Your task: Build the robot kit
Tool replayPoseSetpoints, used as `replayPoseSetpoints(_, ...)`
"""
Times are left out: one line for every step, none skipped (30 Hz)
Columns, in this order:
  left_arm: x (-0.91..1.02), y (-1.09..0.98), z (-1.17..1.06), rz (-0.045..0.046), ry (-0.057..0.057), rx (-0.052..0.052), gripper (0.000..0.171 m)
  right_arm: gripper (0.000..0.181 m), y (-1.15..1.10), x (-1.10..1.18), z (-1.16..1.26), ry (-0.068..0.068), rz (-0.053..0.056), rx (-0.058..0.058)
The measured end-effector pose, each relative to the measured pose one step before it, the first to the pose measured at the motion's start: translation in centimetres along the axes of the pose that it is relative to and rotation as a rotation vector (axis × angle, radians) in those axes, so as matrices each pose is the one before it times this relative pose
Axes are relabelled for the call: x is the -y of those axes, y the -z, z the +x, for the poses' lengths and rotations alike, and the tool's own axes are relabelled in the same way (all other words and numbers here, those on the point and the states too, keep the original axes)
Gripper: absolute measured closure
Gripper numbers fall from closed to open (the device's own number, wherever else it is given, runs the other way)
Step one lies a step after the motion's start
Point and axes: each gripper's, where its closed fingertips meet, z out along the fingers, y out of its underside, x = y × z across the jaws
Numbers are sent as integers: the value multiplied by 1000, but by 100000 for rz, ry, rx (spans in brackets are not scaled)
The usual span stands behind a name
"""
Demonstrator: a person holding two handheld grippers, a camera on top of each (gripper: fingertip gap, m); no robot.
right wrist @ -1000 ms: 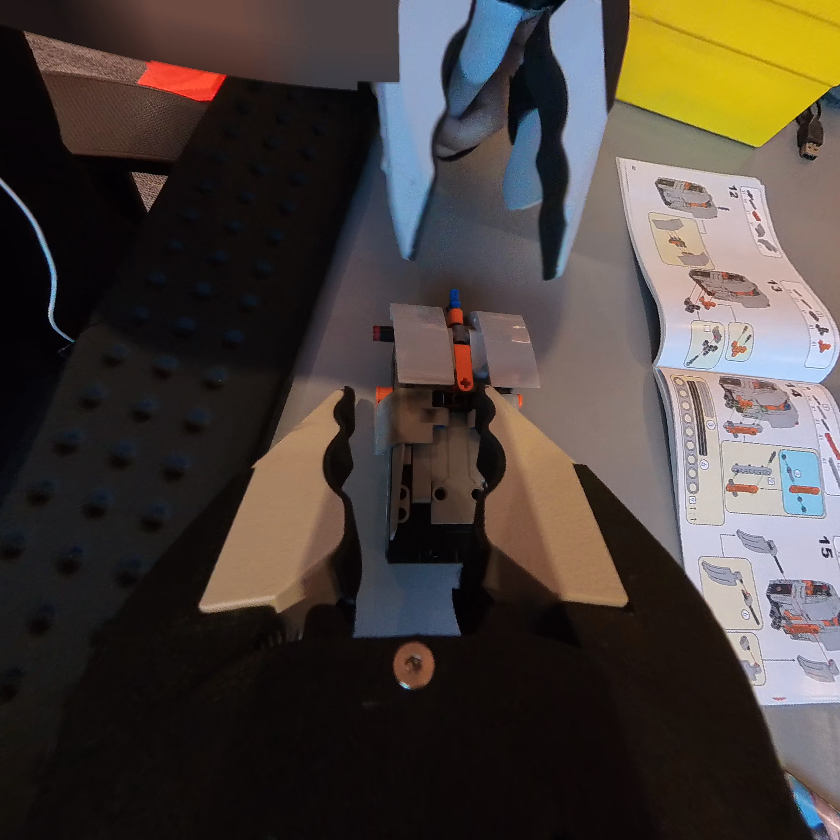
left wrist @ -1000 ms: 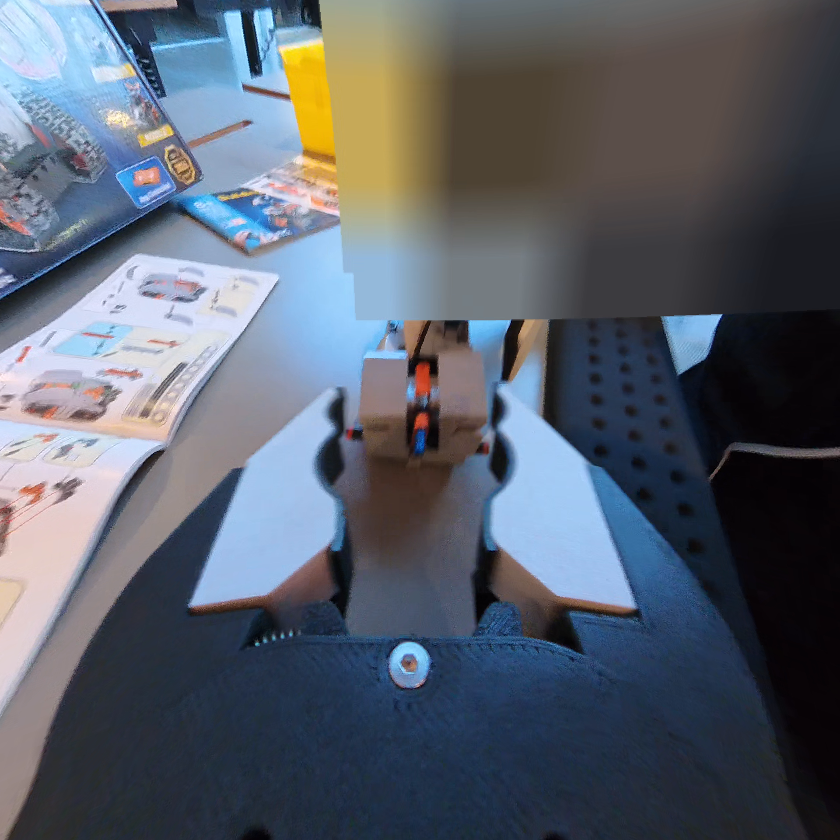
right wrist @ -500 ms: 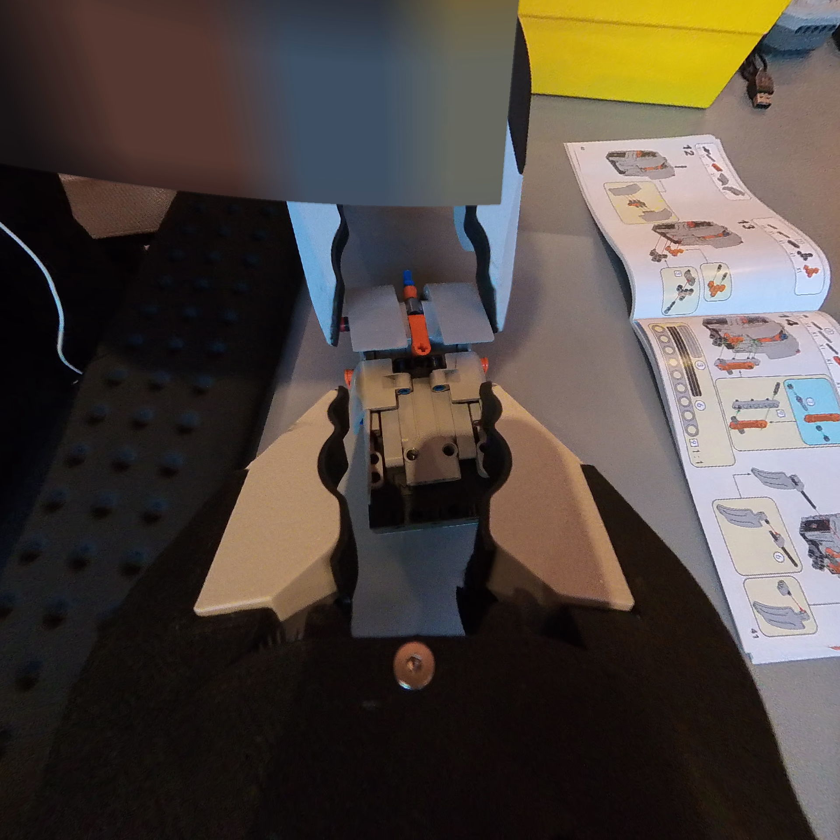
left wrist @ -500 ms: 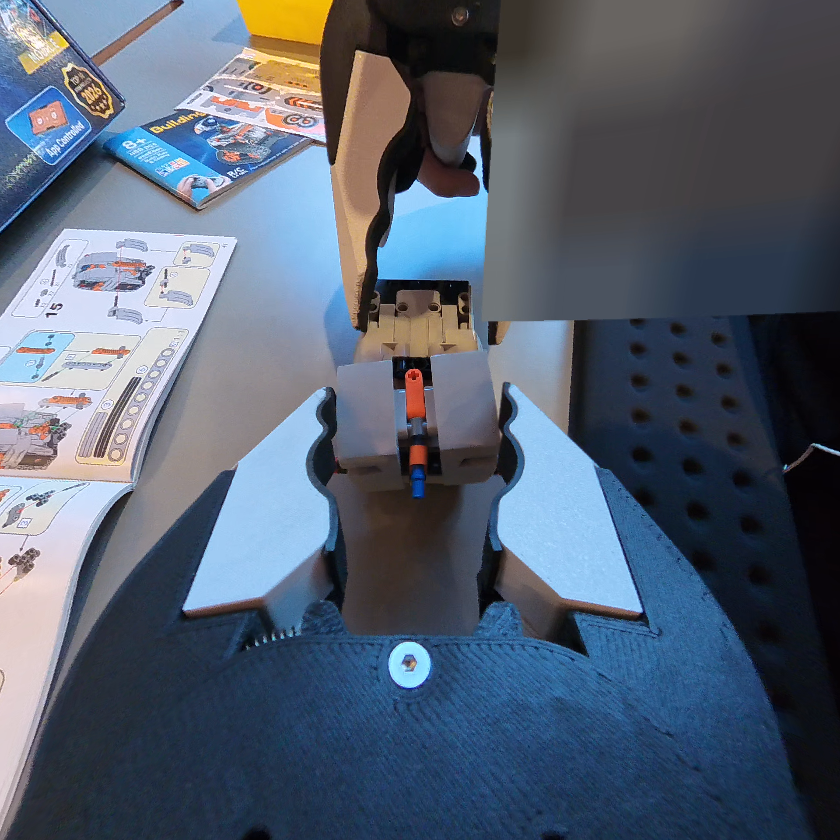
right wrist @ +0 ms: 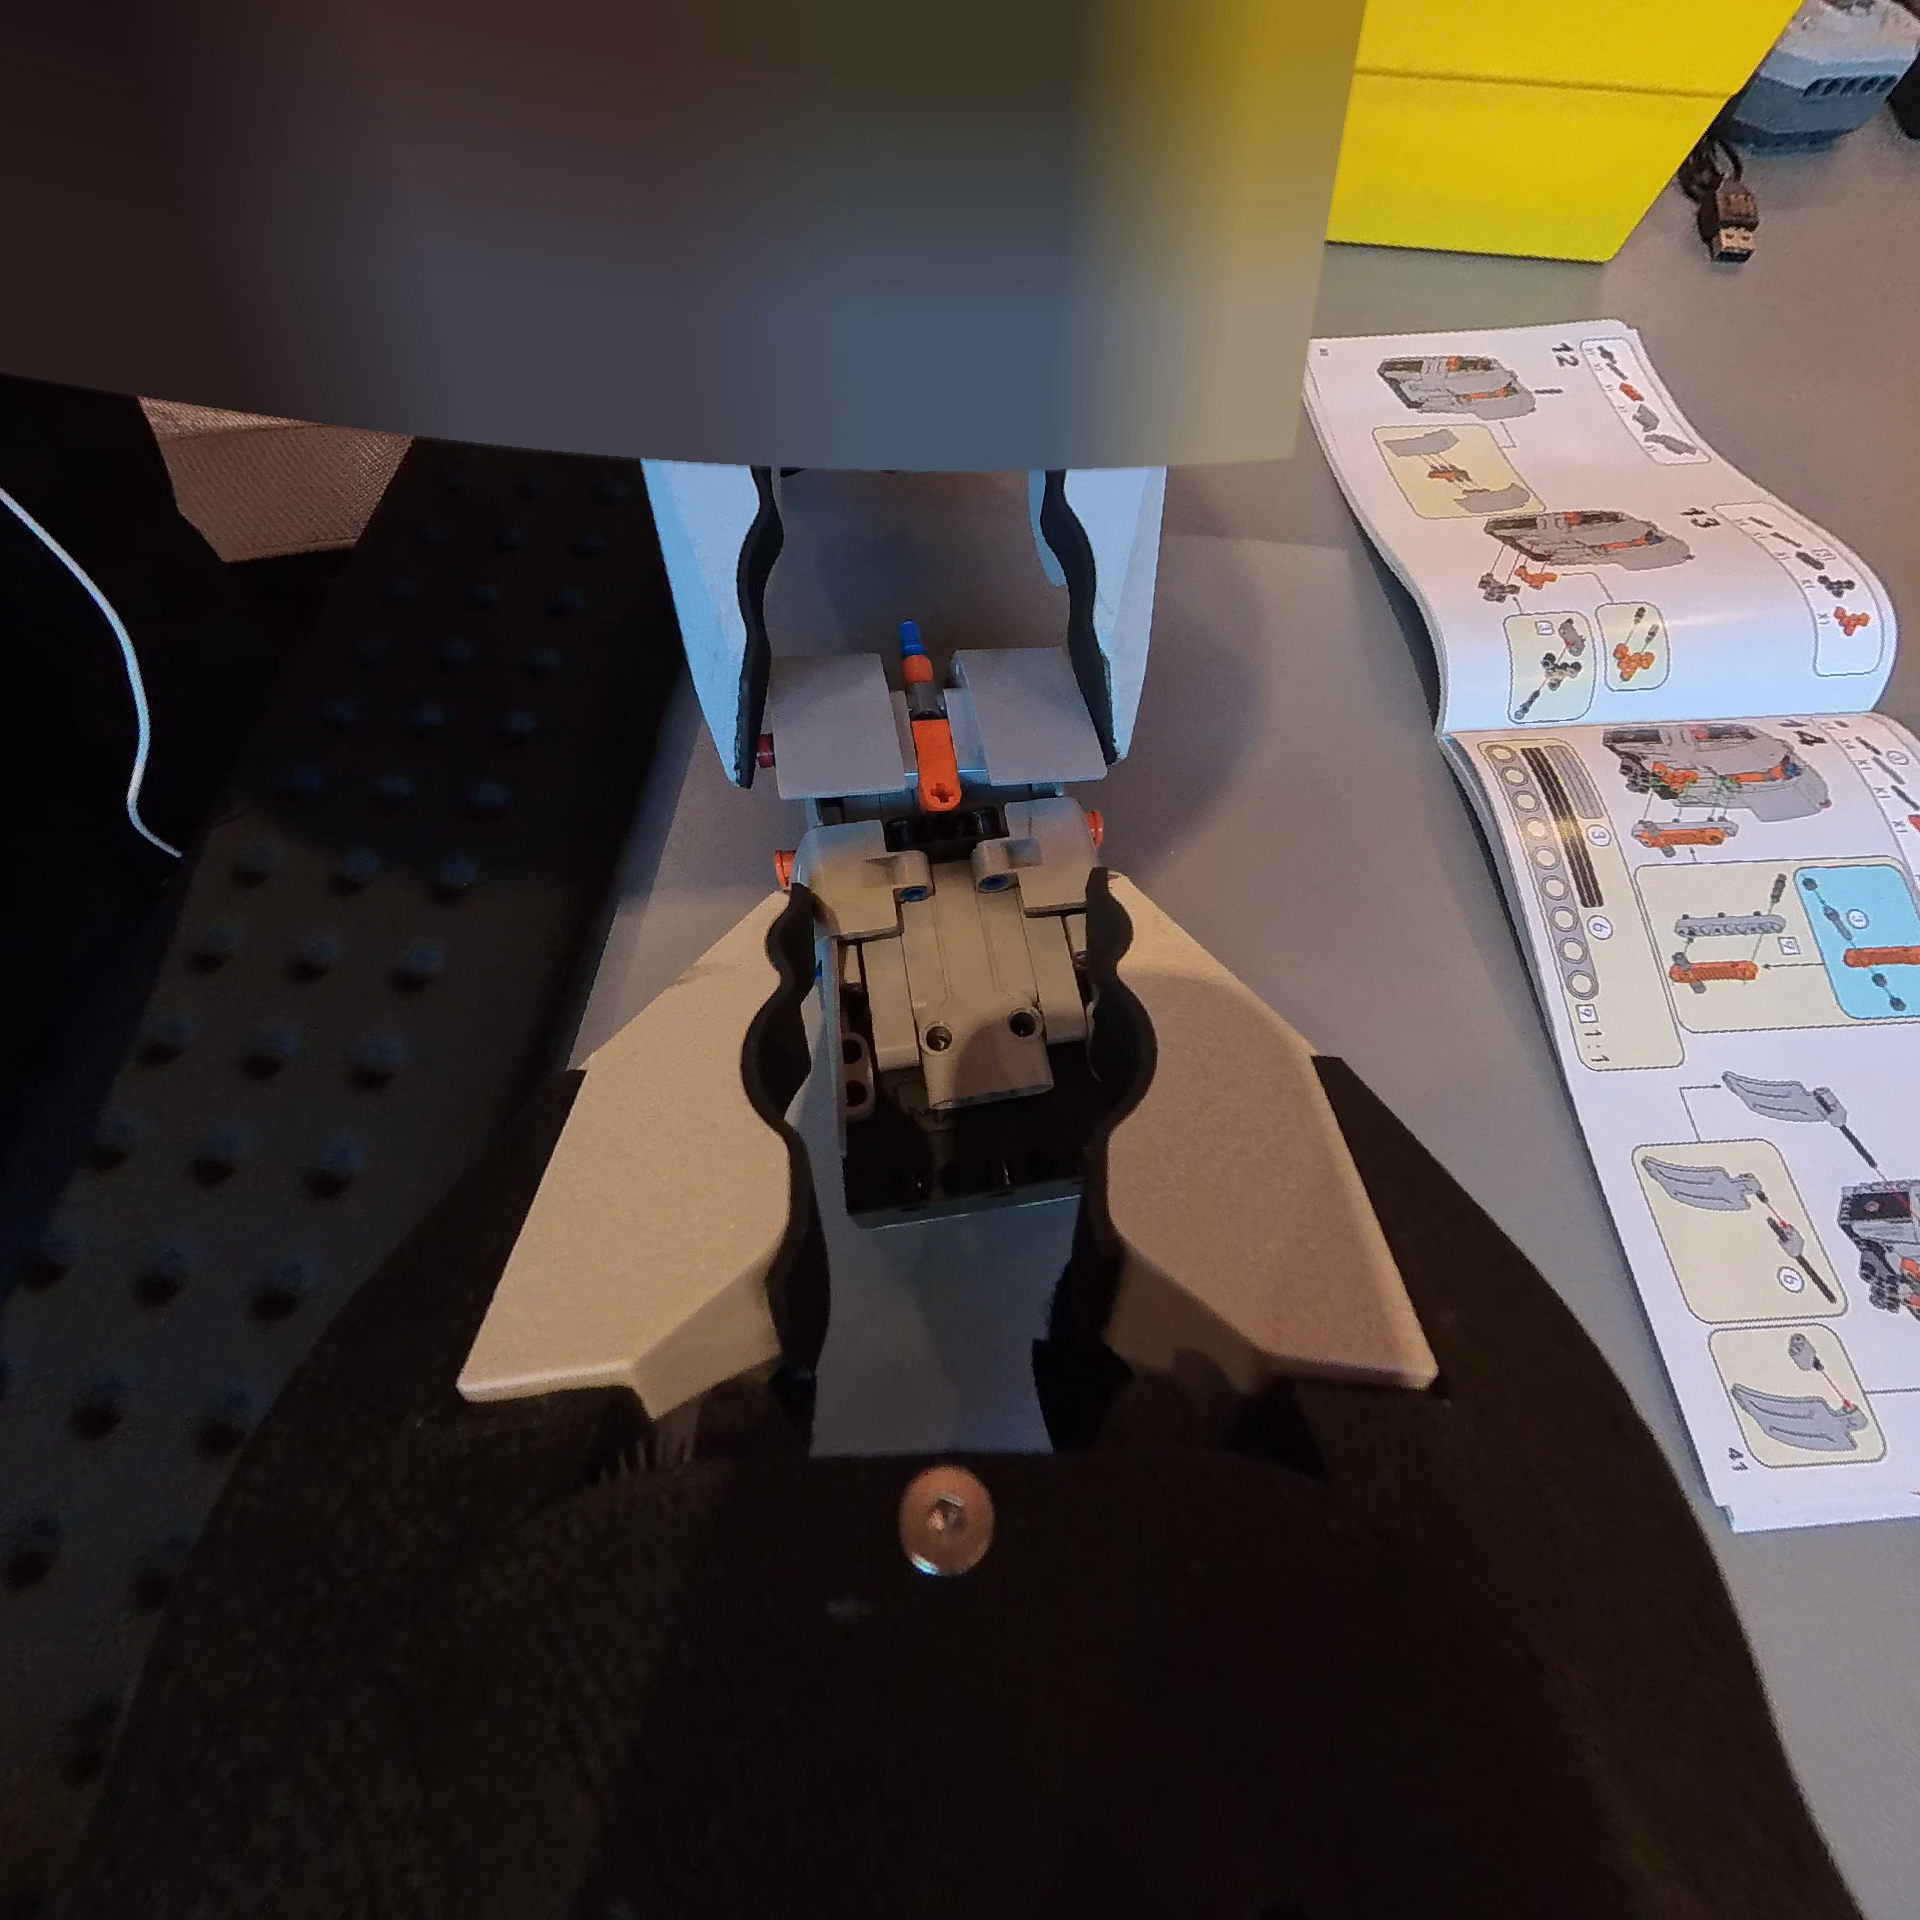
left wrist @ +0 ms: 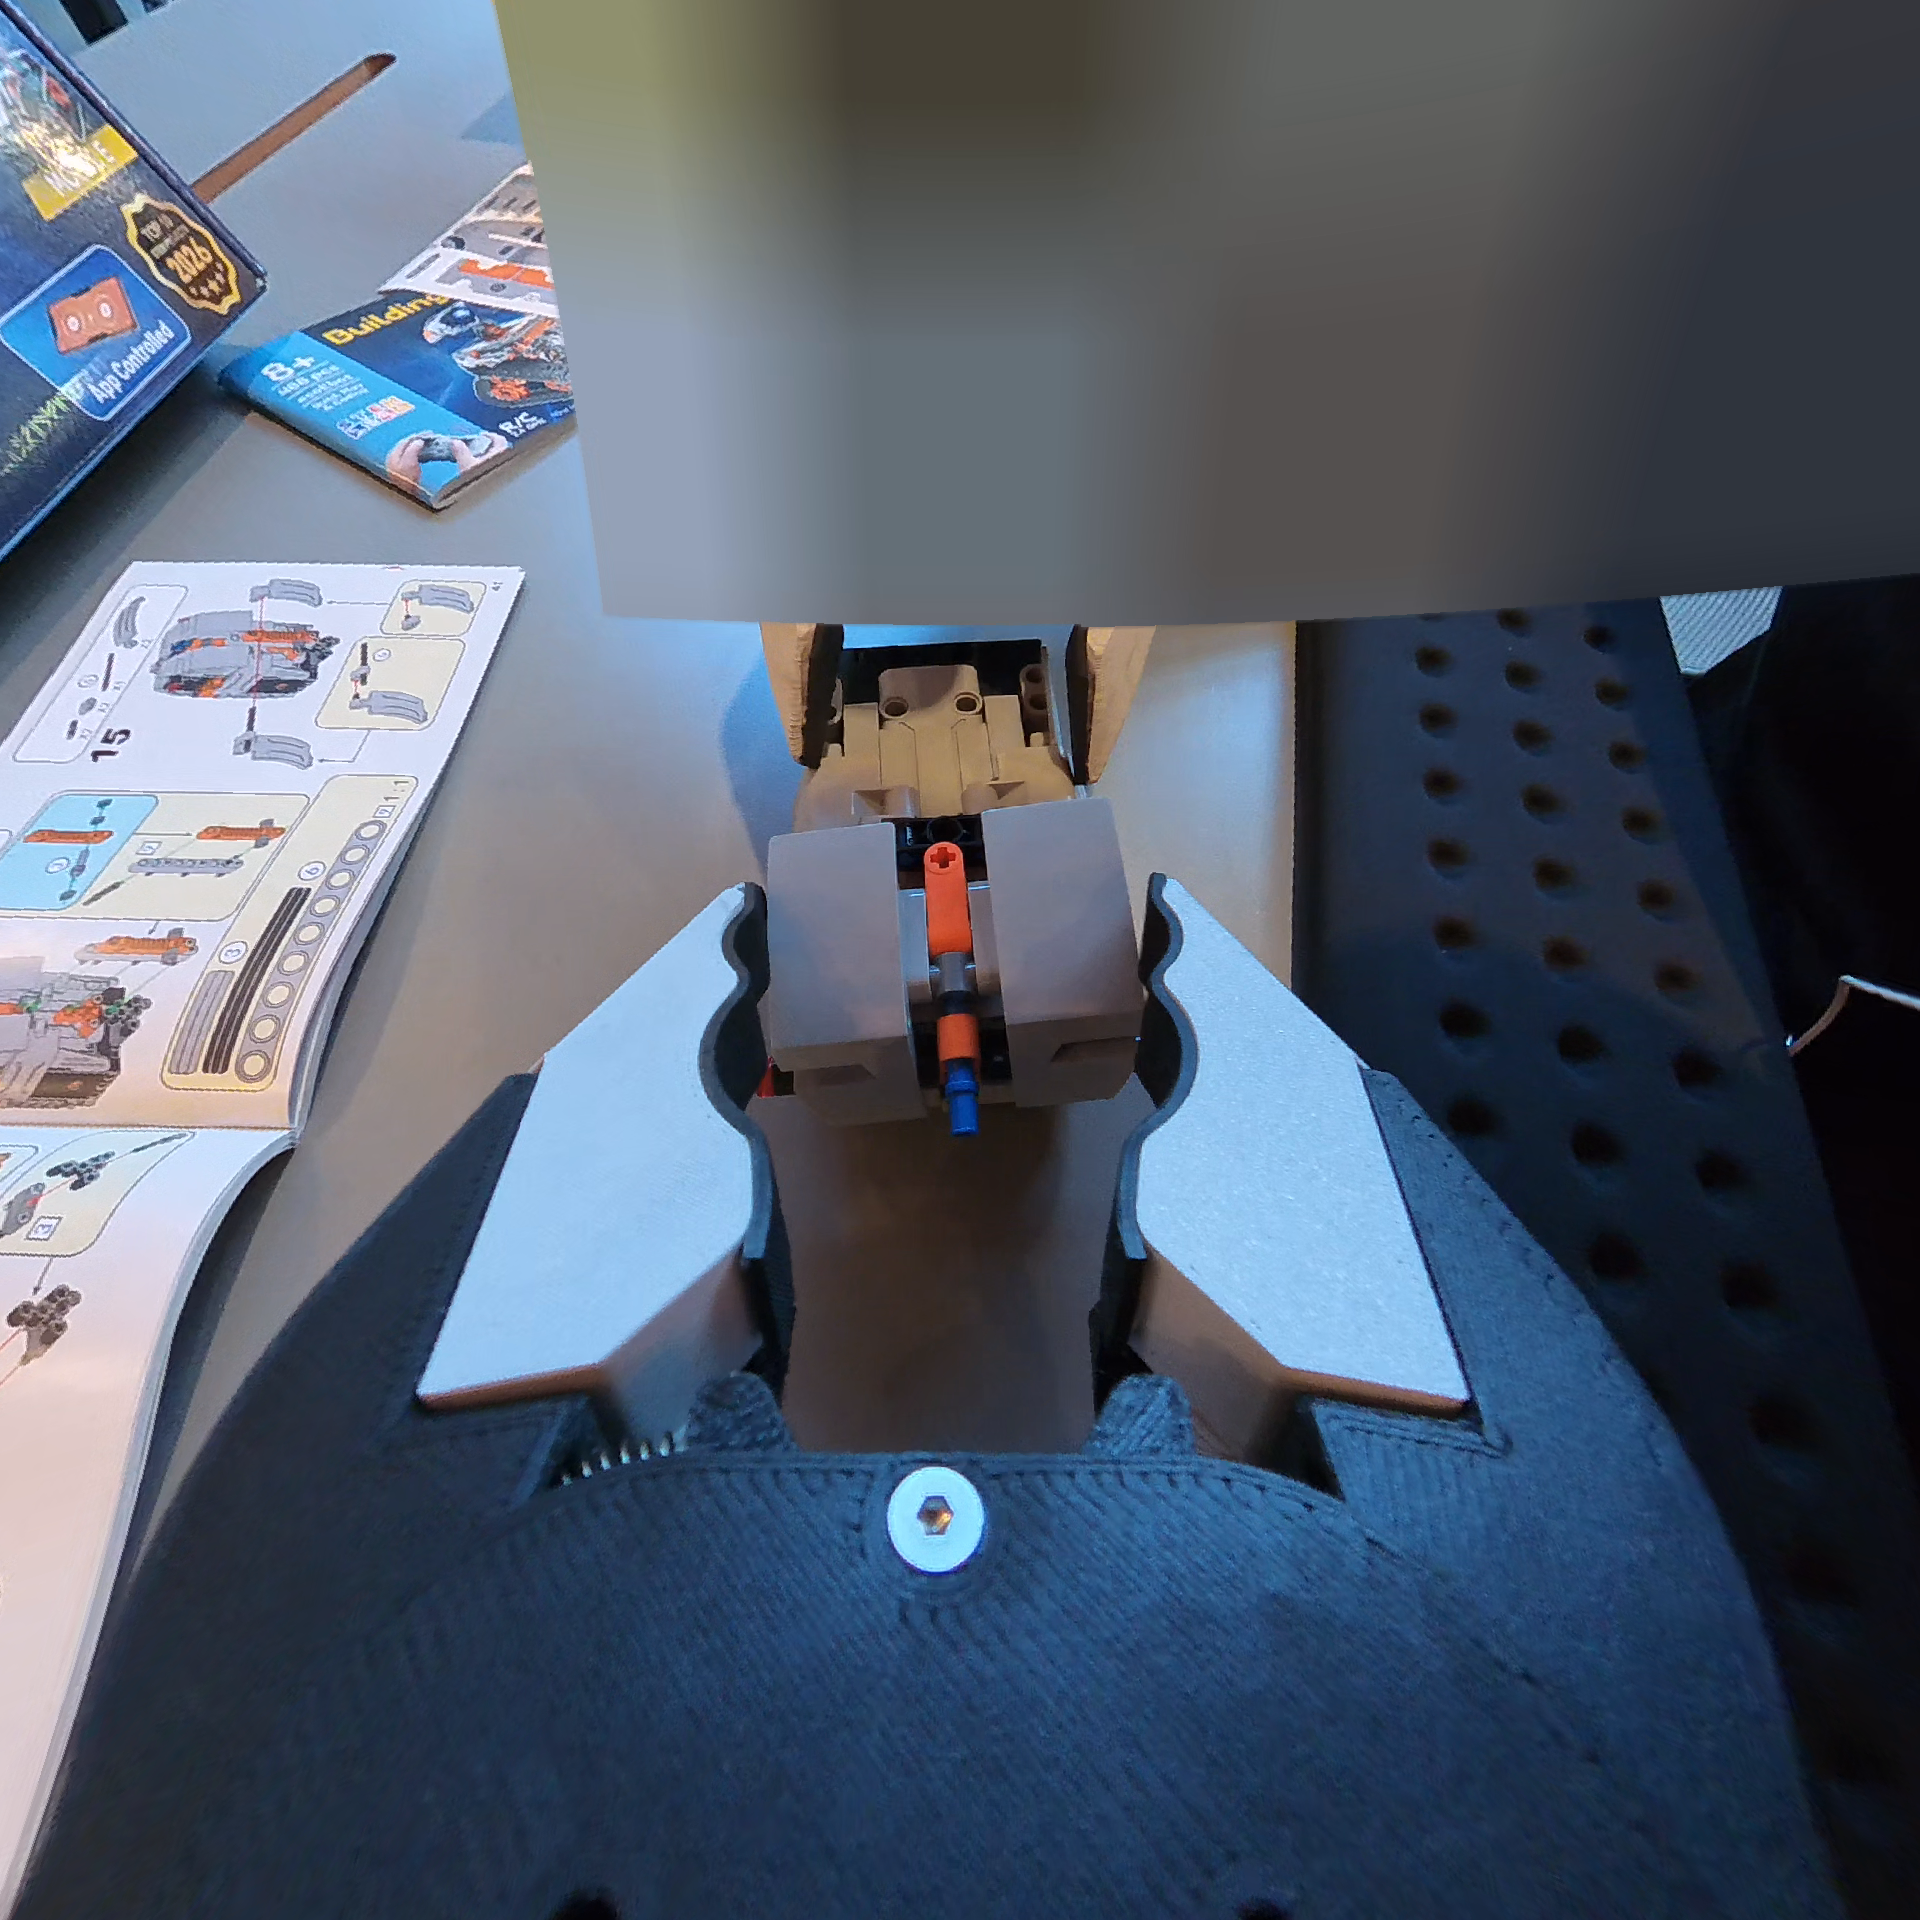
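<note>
A grey brick model [left wrist: 831, 935] with an orange pin on top stands on the grey table [left wrist: 582, 831]. My two grippers face each other along it. My left gripper [left wrist: 951, 904] has its pads against both sides of the end with the two grey panels. My right gripper [right wrist: 940, 899] is shut on the opposite, blocky end [right wrist: 966, 997]. The left gripper's fingertips [right wrist: 748, 727] show beyond the model in the right wrist view. The right gripper's fingertips [left wrist: 805, 717] show under a blurred patch in the left wrist view.
An open instruction booklet [left wrist: 208, 831] lies beside the model and also shows in the right wrist view [right wrist: 1662, 935]. A black studded mat [right wrist: 312, 831] lies on the other side. A dark box [left wrist: 83, 312], a small booklet [left wrist: 416, 395], a yellow box [right wrist: 1507, 135] and a USB plug [right wrist: 1730, 223] lie farther off. The grippers are tip to tip, or close to it.
The left gripper has come down from above and closed in around the panel end of the model. The right gripper has kept hold of the other end.
</note>
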Motion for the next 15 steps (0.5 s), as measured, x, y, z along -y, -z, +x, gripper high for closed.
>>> replayPoseSetpoints(-31,-30,22,-369,-516,160,101,129,-1,2,-1,-67,11,-30)
replayPoseSetpoints(-23,-21,18,-13,-758,206,100,130,-6,3,5,-117,112,53)
replayPoseSetpoints(-6,-15,19,311,-521,101,100,129,1,-1,9,-64,127,56)
replayPoseSetpoints(7,7,36,444,-85,-160,99,129,1,-1,4,-129,122,59)
replayPoseSetpoints(28,20,19,511,368,-240,98,129,6,10,2,-132,141,71)
replayPoseSetpoints(82,34,60,773,927,-618,97,129,15,41,4,-208,279,97)
replayPoseSetpoints(134,56,105,1130,1519,-1071,95,128,59,134,-79,-755,795,804)
replayPoseSetpoints(189,163,75,1606,1909,-946,94,128,100,275,-91,-1523,1724,1252)
replayPoseSetpoints(201,301,11,1853,2213,-532,94,127,177,435,65,-2209,2847,626)
replayPoseSetpoints(153,428,-80,1778,2117,145,94,127,231,594,219,-3191,3726,208)
replayPoseSetpoints(76,508,-186,1706,1890,874,95,128,217,751,488,-5074,4573,-807)
replayPoseSetpoints(-36,546,-199,1328,1818,964,98,129,135,850,689,-7008,5136,-1227)
replayPoseSetpoints(-196,504,-120,503,1712,381,103,129,-15,842,439,-7404,4801,763)
replayPoseSetpoints(-339,440,-99,-400,1594,192,110,129,-176,667,169,-6614,3255,2244)
replayPoseSetpoints(-319,351,-340,-584,1526,1758,114,129,-295,318,182,-4580,511,1543)
